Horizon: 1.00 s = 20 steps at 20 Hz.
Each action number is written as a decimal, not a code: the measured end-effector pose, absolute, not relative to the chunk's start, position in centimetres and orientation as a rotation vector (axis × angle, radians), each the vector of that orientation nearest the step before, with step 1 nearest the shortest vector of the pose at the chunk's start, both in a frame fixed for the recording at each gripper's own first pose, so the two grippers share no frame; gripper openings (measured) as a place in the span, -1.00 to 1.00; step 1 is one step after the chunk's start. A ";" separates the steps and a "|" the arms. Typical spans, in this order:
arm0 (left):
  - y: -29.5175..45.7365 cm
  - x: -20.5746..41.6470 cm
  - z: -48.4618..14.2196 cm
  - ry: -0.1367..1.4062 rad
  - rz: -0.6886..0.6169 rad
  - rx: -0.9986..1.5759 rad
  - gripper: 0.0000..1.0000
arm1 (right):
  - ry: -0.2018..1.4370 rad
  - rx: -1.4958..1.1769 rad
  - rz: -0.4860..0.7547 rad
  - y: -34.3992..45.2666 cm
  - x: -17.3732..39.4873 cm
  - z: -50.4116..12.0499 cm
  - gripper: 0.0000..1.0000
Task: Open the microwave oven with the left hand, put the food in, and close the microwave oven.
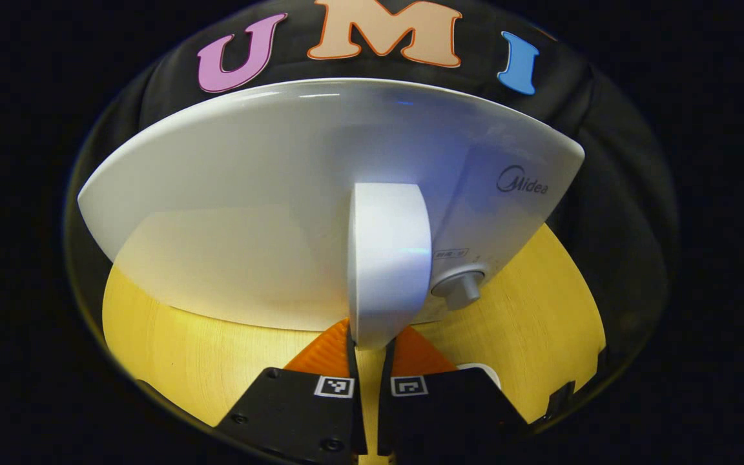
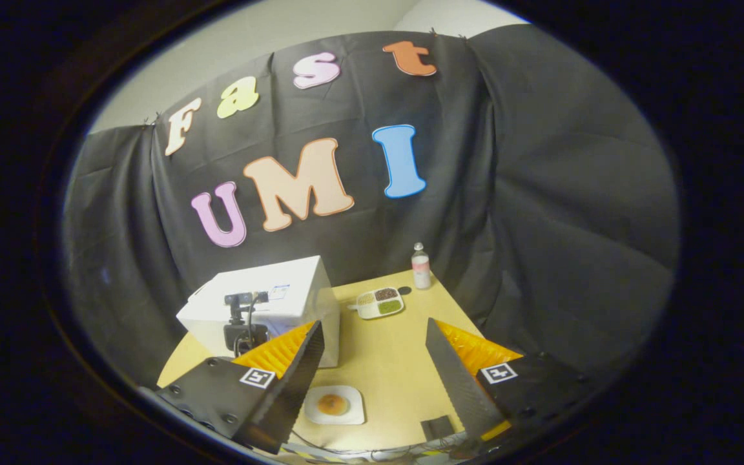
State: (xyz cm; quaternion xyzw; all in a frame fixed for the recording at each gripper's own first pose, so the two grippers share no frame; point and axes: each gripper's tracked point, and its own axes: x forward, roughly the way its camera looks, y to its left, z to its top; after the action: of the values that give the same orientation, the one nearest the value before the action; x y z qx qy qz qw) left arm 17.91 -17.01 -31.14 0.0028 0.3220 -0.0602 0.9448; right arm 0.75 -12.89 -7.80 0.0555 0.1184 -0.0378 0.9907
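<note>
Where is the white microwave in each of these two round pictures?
Left gripper view: the microwave looms close across the middle, its door handle right ahead of the left gripper.
Right gripper view: the microwave sits small at lower left on the table, behind the right gripper.
Shared landmark: the yellow wooden table.

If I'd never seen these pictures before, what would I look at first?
Probably the big white microwave, right up close in the left gripper view, with the left gripper at the bottom of its tall door handle, jaws nearly together. Beside the handle sits a round knob. In the right gripper view, the right gripper hangs wide open above a small white plate with a round golden bun on the yellow table.
</note>
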 end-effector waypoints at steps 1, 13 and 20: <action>-17.0 17.9 -31.1 0.653 -0.116 0.001 -0.88 | 0.243 0.109 -0.077 -12.9 0.6 -8.2 0.83; -16.9 17.8 -31.0 0.620 -0.097 -0.017 -0.98 | 0.299 0.034 -0.090 -13.1 0.5 -10.6 0.98; -14.6 9.6 -31.8 0.608 -0.138 -0.001 -0.95 | 0.332 0.071 -0.028 -11.6 2.4 -11.8 0.84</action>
State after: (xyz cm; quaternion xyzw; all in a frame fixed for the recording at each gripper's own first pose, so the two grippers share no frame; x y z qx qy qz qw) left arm 9.57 -14.63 -31.81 -0.0006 0.2991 -0.0679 0.9518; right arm 2.36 -11.57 -11.83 0.0354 0.1654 -0.0141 0.9855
